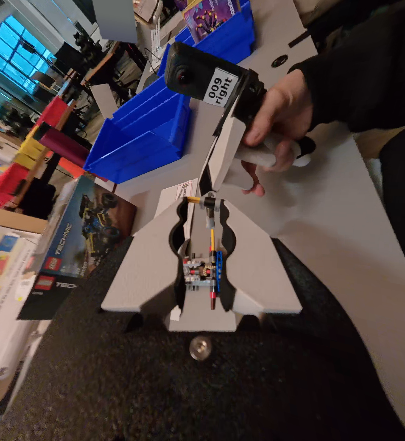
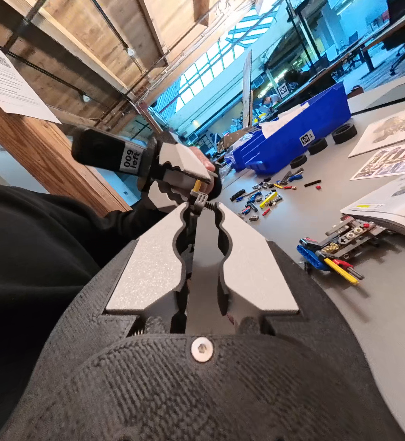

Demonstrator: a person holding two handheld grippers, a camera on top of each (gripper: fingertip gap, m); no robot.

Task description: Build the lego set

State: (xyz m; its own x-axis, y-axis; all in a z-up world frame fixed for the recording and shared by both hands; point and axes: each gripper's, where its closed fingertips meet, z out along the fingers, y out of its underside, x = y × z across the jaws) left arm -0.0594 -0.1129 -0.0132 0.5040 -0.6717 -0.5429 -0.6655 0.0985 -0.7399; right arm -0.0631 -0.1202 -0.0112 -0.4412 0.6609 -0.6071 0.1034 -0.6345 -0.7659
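Tools [image 1: 202,202] [image 2: 202,205] on shock absorber [image 1: 209,208].

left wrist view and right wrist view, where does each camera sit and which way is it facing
Left wrist view: sits behind the left tool, looking along its fingers down at the grey table and partly built model; the right tool and a hand show beyond.
Right wrist view: sits behind the right tool, tilted across the table toward the loose parts; the left tool and a black sleeve show.
Both share the small spring assembly held where the tips meet.
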